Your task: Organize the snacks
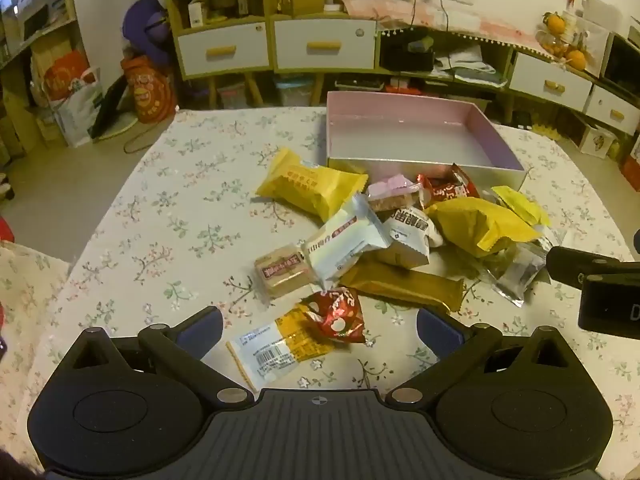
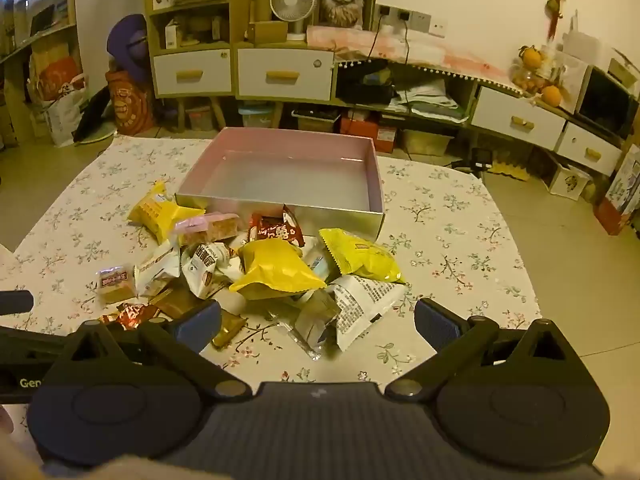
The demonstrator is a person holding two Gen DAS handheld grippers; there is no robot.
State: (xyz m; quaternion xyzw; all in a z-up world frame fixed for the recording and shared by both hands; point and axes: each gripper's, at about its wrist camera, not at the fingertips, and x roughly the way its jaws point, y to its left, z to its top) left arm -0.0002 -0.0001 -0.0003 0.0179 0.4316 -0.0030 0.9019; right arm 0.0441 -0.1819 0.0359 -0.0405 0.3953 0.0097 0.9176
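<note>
Both the left tool (image 1: 320,326) and right tool (image 2: 318,326) hang spread wide, gripping nothing. Snack packets (image 2: 276,268) lie heaped mid-desk (image 1: 168,216), touching the empty pink box (image 2: 296,168) toward the far edge.

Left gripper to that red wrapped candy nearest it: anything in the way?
Nothing visible. The left gripper is open, and the red candy lies right between its fingertips, resting partly on a white-and-orange packet. No snack covers it.

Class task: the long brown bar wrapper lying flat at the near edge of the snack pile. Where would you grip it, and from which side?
Grip the brown bar wrapper at its free right end, coming from above, fingers across its narrow width: it lies flat, its left end under the white packet.
</note>
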